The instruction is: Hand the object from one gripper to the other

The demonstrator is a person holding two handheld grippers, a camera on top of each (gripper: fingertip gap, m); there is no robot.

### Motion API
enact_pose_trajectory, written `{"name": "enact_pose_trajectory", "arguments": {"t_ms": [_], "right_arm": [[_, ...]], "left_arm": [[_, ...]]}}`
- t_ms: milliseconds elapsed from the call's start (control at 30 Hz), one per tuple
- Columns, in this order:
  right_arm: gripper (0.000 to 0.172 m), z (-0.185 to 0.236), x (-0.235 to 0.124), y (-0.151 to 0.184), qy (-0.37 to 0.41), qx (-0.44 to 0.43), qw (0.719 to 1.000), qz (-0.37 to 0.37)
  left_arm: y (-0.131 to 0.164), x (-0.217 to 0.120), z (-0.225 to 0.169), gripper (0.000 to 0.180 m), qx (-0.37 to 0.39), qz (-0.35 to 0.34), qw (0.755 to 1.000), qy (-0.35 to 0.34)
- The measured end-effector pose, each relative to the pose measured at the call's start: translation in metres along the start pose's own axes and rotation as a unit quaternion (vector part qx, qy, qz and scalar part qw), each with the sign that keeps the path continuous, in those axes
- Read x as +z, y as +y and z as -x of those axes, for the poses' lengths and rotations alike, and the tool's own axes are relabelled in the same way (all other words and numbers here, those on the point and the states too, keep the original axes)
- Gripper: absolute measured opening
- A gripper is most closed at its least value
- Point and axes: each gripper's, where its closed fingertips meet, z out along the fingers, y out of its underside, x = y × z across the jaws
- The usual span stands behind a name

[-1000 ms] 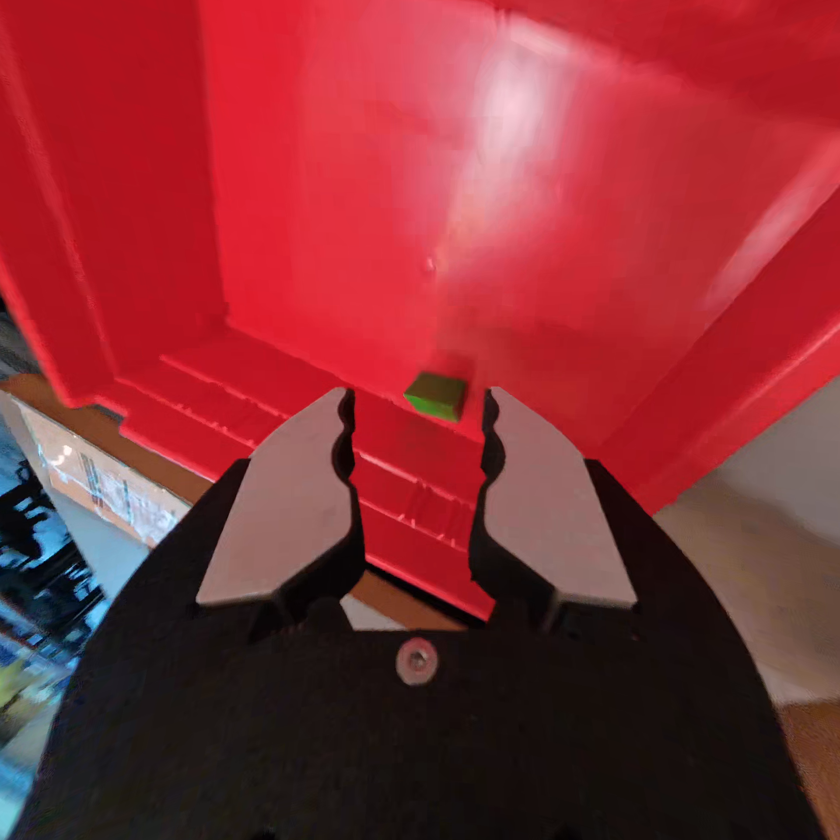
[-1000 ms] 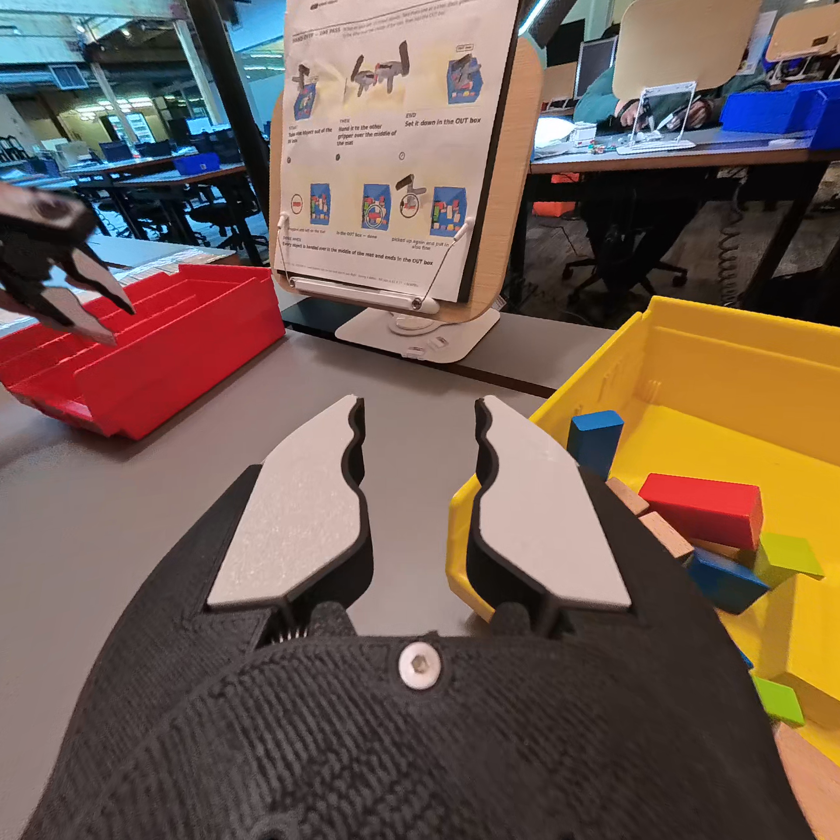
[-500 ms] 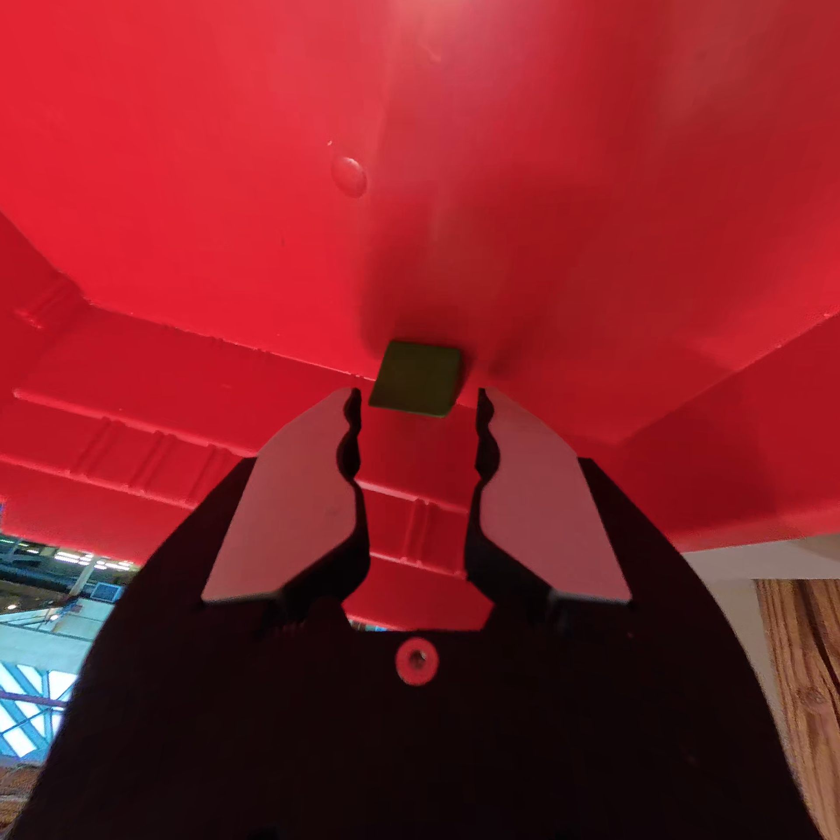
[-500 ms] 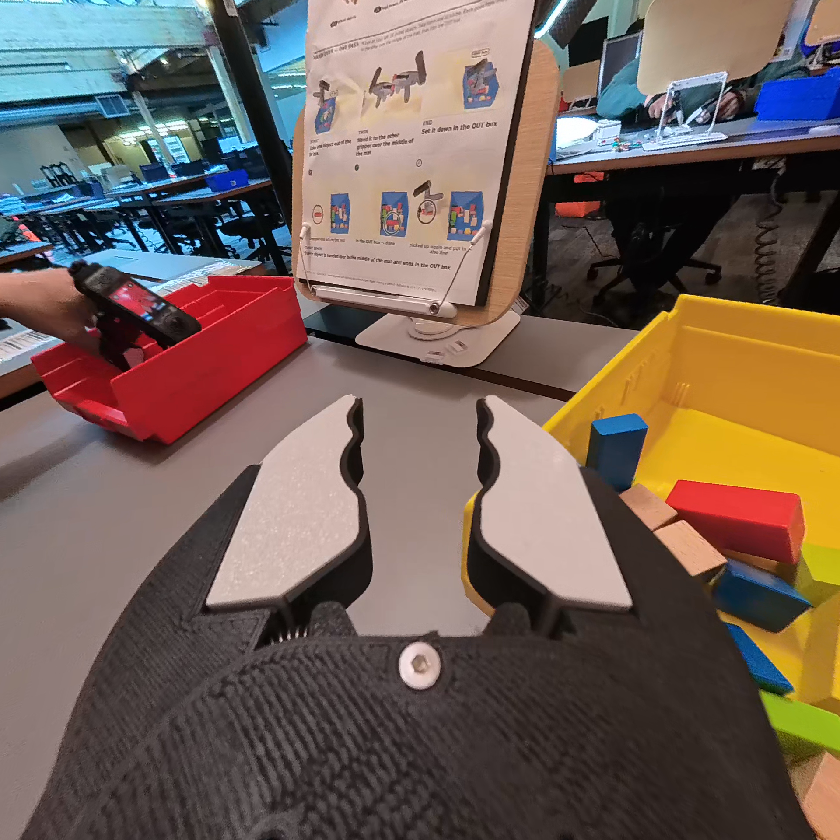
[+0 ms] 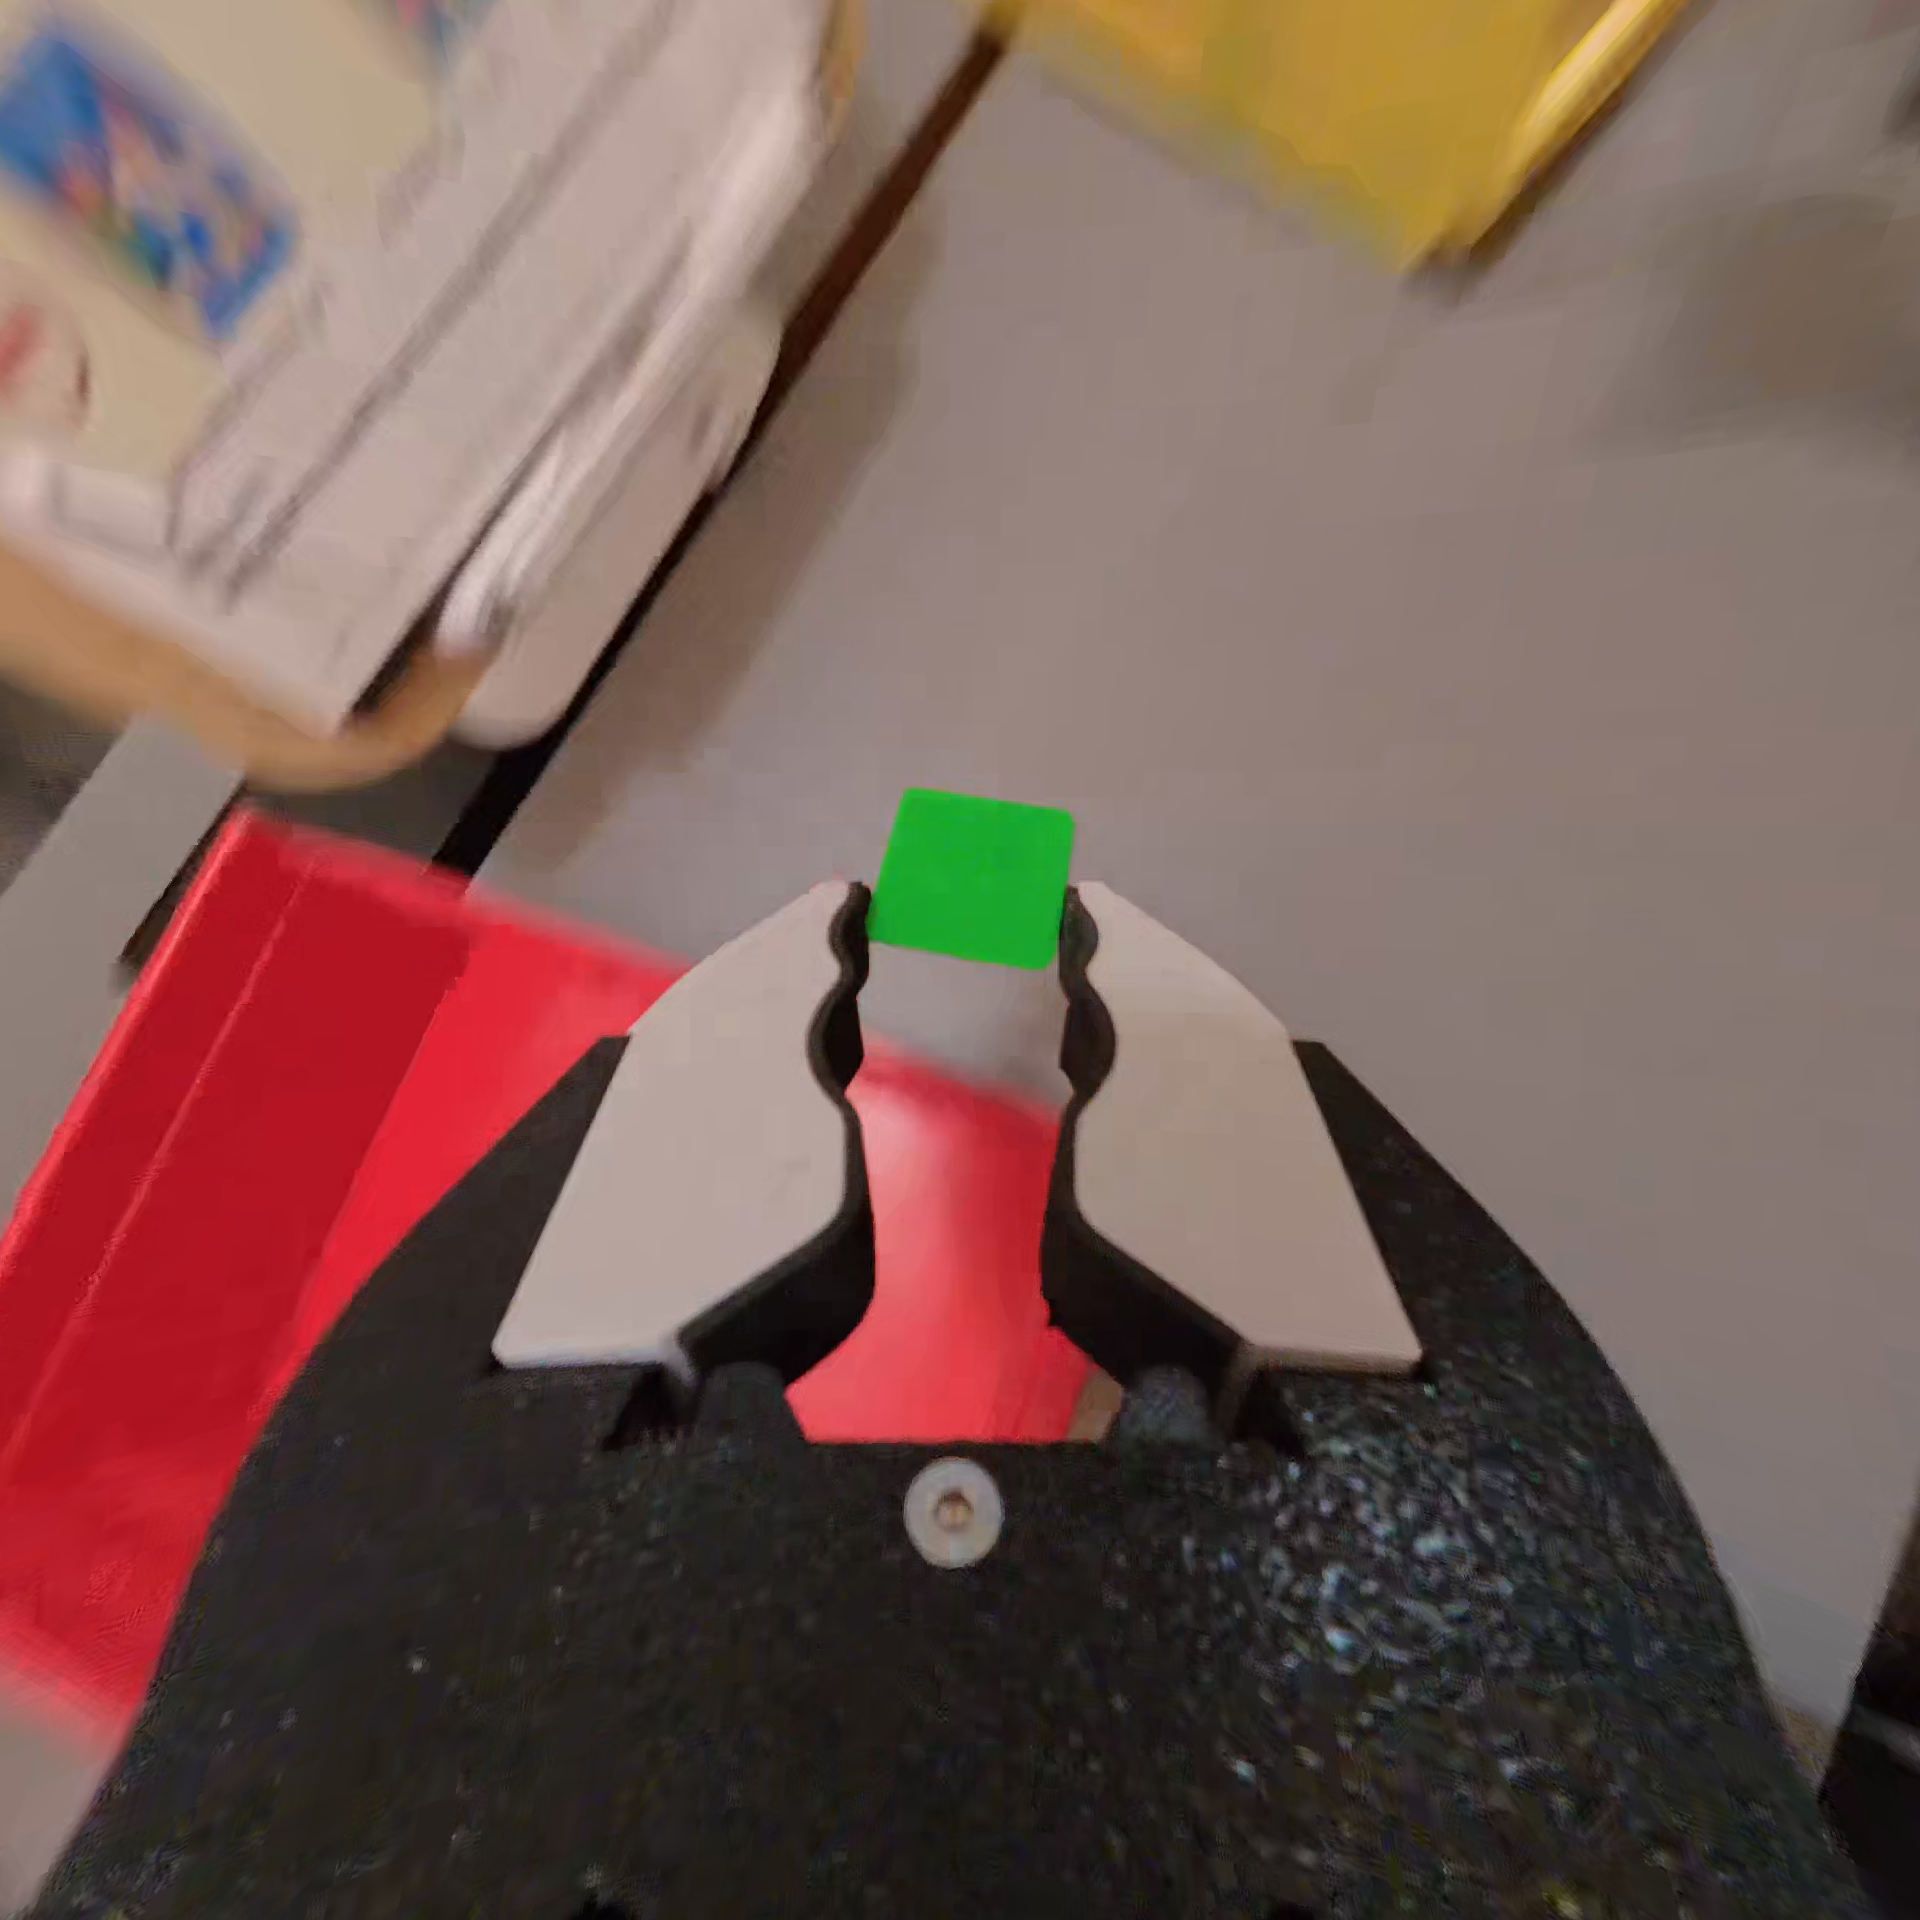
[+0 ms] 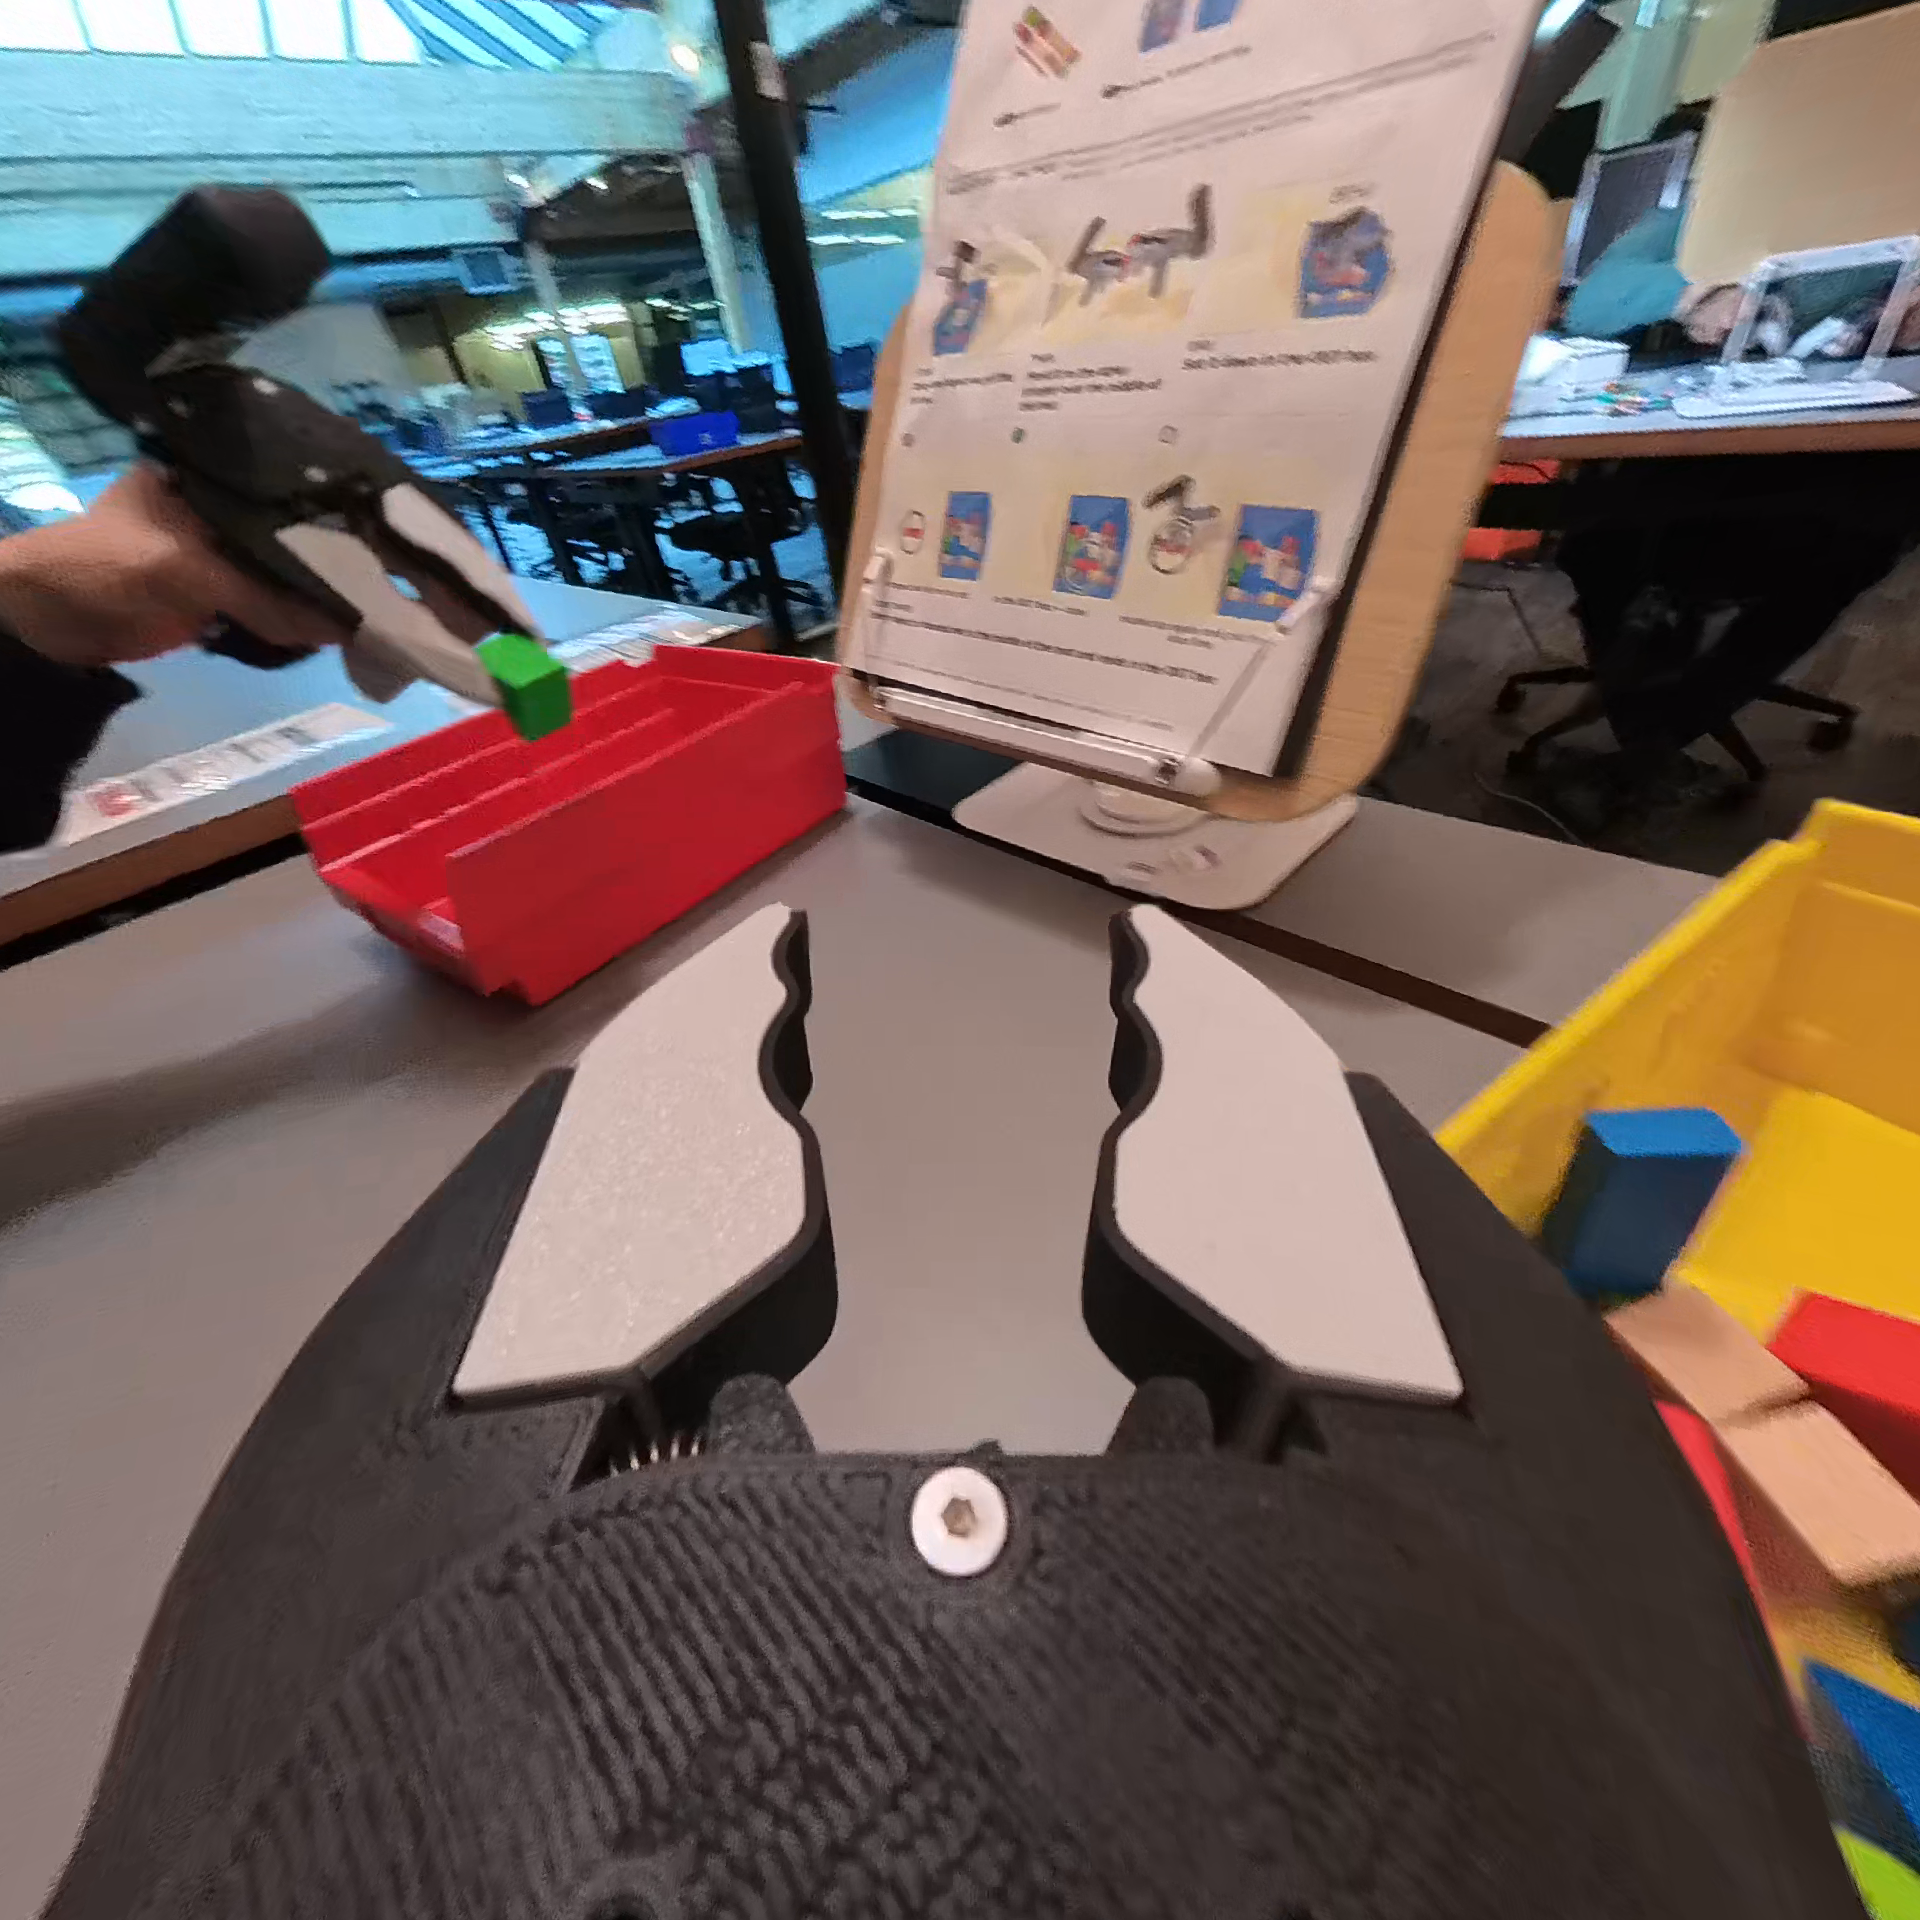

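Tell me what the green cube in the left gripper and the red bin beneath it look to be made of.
Green cube: probably painted wood; flat, matte, even colour with softly rounded corners, though solid plastic cannot be ruled out. It sits pinched between the left gripper's fingers. Red bin: moulded plastic, smooth and slightly glossy, with thin walls and moulded ribs.
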Motion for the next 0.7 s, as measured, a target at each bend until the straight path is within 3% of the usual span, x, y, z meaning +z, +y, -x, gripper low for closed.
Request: {"name": "enact_pose_trajectory", "arguments": {"t_ms": [33,167,300,500,700], "right_arm": [[0.058,0.010,0.003,-0.003,-0.022,0.003,1.000,-0.007],[0.062,0.059,0.013,-0.022,-0.129,0.024,0.990,-0.056],[0.064,0.099,0.014,-0.036,-0.201,0.016,0.975,-0.088],[0.062,0.123,0.017,-0.035,-0.213,-0.053,0.973,-0.074],[0.052,0.134,0.016,-0.042,-0.203,-0.114,0.967,-0.104]], "left_arm": [[-0.025,-0.004,-0.018,0.034,0.000,-0.063,0.998,0.032],[-0.098,-0.017,-0.088,0.034,0.020,-0.265,0.953,0.146],[-0.134,-0.016,-0.143,0.034,0.037,-0.362,0.897,0.249],[-0.156,0.008,-0.181,0.034,0.115,-0.408,0.870,0.251],[-0.157,0.013,-0.195,0.034,0.140,-0.406,0.863,0.267]]}}
